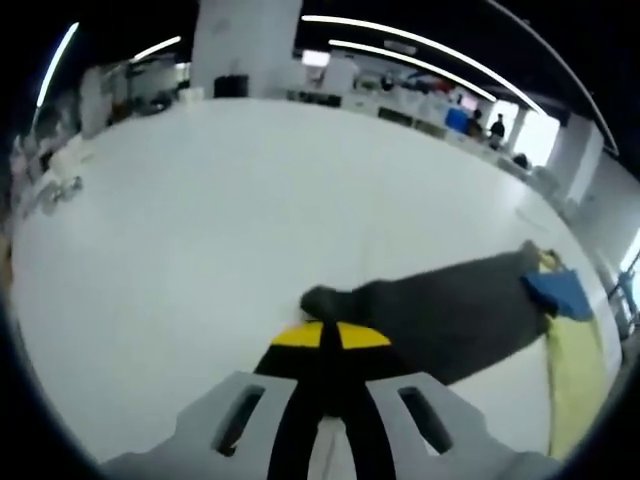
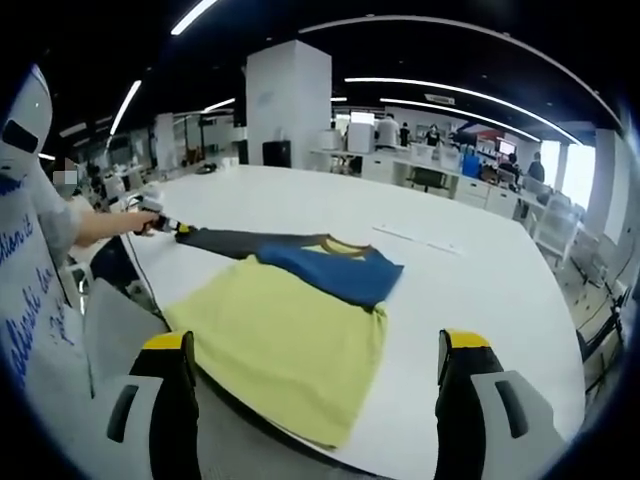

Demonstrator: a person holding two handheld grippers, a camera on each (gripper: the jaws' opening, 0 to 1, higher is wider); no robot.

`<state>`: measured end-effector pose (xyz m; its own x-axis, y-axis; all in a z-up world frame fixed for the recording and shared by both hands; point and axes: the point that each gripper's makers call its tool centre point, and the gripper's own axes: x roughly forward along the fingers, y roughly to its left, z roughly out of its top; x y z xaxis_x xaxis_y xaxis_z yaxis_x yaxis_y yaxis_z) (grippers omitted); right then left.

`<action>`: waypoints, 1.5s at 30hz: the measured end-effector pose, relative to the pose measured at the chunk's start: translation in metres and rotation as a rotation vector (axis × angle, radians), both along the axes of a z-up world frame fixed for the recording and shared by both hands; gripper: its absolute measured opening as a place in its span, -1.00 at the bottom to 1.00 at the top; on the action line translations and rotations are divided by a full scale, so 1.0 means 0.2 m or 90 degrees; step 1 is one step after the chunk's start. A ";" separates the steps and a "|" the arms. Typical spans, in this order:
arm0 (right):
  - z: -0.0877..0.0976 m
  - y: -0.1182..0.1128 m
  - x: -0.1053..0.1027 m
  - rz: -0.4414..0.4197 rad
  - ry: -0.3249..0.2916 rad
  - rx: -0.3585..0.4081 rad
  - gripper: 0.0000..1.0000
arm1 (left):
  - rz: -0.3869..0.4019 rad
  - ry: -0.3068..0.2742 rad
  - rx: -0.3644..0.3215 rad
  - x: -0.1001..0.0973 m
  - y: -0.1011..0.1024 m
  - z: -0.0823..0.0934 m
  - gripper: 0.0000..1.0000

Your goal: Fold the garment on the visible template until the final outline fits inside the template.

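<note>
The garment lies flat on the white table [image 2: 470, 280], with a yellow body [image 2: 280, 340], a blue upper part [image 2: 335, 270] and a dark grey sleeve [image 2: 235, 240]. In the left gripper view the sleeve [image 1: 450, 310] runs from the blue part [image 1: 562, 292] and yellow body [image 1: 575, 375] towards my left gripper [image 1: 329, 336]. Its yellow-tipped jaws are shut on the sleeve's end. The right gripper view shows that left gripper [image 2: 160, 225] in a hand, drawing the sleeve out sideways. My right gripper [image 2: 313, 345] hovers open over the near hem, jaws wide apart with nothing between them.
A person in a white shirt with blue lettering [image 2: 25, 260] stands at the table's left edge. A thin line mark [image 2: 410, 240] crosses the table beyond the garment. Desks, a white pillar [image 2: 288, 100] and people fill the room behind.
</note>
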<state>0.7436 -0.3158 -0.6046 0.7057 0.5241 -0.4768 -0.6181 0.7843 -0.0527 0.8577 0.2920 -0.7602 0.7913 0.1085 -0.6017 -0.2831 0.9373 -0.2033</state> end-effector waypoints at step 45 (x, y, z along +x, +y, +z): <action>0.02 -0.07 -0.08 -0.004 -0.023 0.021 1.00 | -0.140 -0.055 0.066 0.16 -0.35 0.40 -1.00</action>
<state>0.7285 -0.3288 -0.6005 0.7255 0.5344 -0.4337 -0.6114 0.7898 -0.0496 0.8907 0.2222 -0.6808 0.8510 -0.0141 -0.5250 -0.0563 0.9914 -0.1181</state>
